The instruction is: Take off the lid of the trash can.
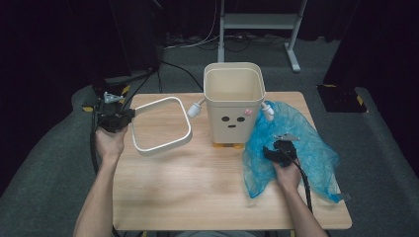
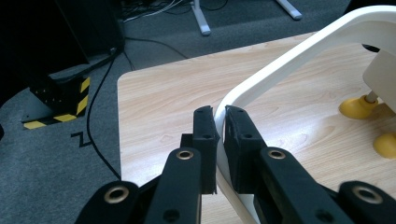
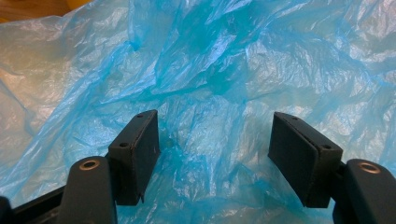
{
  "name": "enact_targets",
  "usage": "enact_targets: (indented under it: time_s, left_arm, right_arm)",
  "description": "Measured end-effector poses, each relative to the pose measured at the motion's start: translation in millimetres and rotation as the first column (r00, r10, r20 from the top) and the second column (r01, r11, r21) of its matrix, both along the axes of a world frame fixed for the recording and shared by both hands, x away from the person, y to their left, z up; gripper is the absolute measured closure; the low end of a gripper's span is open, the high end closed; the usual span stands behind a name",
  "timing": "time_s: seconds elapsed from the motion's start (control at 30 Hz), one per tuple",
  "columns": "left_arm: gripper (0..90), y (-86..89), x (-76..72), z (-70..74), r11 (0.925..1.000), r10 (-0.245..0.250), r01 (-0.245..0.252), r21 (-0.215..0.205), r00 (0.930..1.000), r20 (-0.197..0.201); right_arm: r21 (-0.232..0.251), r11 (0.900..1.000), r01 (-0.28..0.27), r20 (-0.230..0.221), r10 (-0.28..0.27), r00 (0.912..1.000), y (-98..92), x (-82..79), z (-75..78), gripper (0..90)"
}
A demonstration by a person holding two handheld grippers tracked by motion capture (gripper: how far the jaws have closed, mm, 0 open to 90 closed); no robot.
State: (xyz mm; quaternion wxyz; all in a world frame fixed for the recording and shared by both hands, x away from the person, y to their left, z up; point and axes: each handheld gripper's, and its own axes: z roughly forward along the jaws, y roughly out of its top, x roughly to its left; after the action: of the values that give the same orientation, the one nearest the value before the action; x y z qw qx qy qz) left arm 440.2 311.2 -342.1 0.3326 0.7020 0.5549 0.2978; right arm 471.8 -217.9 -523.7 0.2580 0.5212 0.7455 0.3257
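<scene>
At the left of the high view, the left gripper has its jaws clamped narrow on the rim of a white square ring, which it holds tilted above the left half of the wooden table; in the left gripper view the ring sweeps from between the jaws toward the upper right of the frame. Just right of the ring, at the centre of the high view, a cream bin with a drawn face stands upright on yellow feet. A crumpled blue plastic bag lies against the bin's right side, spread over the table's right part. The right gripper rests over that bag, jaws wide apart with only bag film beneath and between them, pinching nothing. Beyond the table, at the top of the high view, a grey metal stand and cables sit on the carpet.
</scene>
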Motion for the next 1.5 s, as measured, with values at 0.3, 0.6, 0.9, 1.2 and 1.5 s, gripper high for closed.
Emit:
enact_targets:
  time_s: [0.3,0.6,0.9,1.2,1.5]
  left_arm:
    - [83.1,-4.6,3.1,-10.6,0.9999,0.004,-0.004,0.011,0.9999,-0.014]
    - [83.2,-8.2,6.3,-21.7,0.9997,0.014,-0.013,0.021,0.9997,-0.021]
    - [83.2,-19.5,11.0,-31.7,0.9993,-0.005,0.006,0.036,0.9996,-0.027]
    - [83.2,-33.4,19.1,-52.5,0.9996,-0.014,0.016,0.024,0.9985,-0.053]
    - [83.2,-43.5,25.0,-68.5,0.9998,-0.015,0.016,0.010,0.9986,-0.050]
  right_arm:
    - [0.002,1.000,0.000,-0.002,0.000,1.0000,-0.2,0.1,0.0,33.0]
    - [0.001,1.000,0.000,-0.001,0.000,1.0000,-0.1,0.1,0.0,33.0]
    - [0.001,1.000,0.001,-0.001,-0.001,1.0000,0.0,0.0,0.0,33.0]
    - [0.000,1.000,0.001,0.000,-0.001,1.0000,0.0,0.0,0.0,33.0]
    - [0.001,1.000,0.002,0.000,-0.002,1.0000,0.2,-0.1,0.0,33.0]
